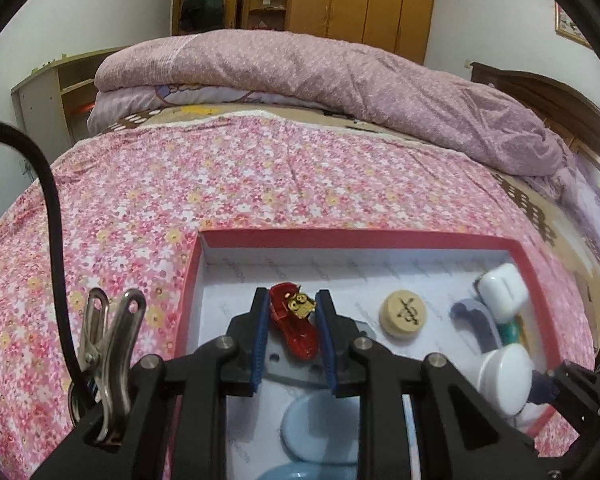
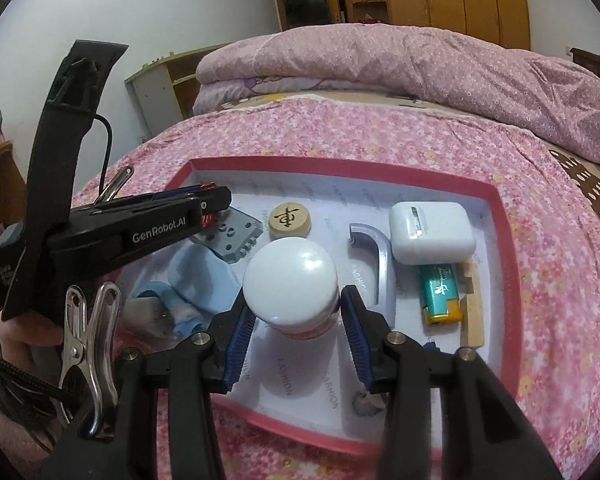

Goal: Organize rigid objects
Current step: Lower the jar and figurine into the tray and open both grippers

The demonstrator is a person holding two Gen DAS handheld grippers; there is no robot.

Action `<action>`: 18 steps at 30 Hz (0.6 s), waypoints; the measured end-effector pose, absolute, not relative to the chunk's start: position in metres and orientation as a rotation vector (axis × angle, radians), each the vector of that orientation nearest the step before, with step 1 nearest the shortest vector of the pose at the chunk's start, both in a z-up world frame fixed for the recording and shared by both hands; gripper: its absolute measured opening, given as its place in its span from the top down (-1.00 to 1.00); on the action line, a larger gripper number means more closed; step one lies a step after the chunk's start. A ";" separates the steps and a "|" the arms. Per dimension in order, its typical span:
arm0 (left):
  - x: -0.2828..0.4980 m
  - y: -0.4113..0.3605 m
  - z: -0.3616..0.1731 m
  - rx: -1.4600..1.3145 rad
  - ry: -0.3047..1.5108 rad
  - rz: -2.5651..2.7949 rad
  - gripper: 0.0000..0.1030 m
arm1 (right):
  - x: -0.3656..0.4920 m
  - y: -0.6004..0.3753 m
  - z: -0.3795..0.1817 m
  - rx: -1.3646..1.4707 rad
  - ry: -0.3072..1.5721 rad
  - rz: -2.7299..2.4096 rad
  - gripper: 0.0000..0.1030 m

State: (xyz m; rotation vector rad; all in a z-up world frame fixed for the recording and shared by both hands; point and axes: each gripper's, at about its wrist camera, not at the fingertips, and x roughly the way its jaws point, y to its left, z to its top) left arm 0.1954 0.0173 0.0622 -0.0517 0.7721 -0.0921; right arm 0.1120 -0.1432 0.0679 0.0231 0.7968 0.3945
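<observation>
Red toy car [image 1: 294, 326] sits pinched in the left tongs [image 1: 291, 308], over the box [image 1: 352, 238]. Right tongs [image 2: 296, 306] squeeze a white jar [image 2: 290, 286] there too. Both look hard, smooth, probably slippery; hold their sides.

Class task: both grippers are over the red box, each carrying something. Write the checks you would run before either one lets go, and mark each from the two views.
1. Left gripper grips the red toy car: ok, pads pressed on both its sides.
2. Right gripper grips the white-capped bottle: ok, the bottle sits between the pads.
3. Both items are above the box, not the bedsheet: ok.
4. Free floor under the car: cannot tell, a grey plate lies right there.
5. Free floor under the bottle: ok, bare paper near the front edge.
6. Grippers clear of each other: ok, a gap shows in the right view.
</observation>
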 end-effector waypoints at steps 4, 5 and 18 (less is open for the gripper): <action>0.199 0.018 0.060 -0.059 0.773 -0.087 0.42 | 0.118 -0.144 0.060 0.027 0.818 0.382 0.14; 0.200 0.017 0.060 -0.055 0.776 -0.082 0.35 | 0.118 -0.145 0.059 0.032 0.813 0.379 0.14; 0.196 0.013 0.066 -0.030 0.776 -0.084 -0.15 | 0.114 -0.143 0.066 0.014 0.790 0.374 -0.15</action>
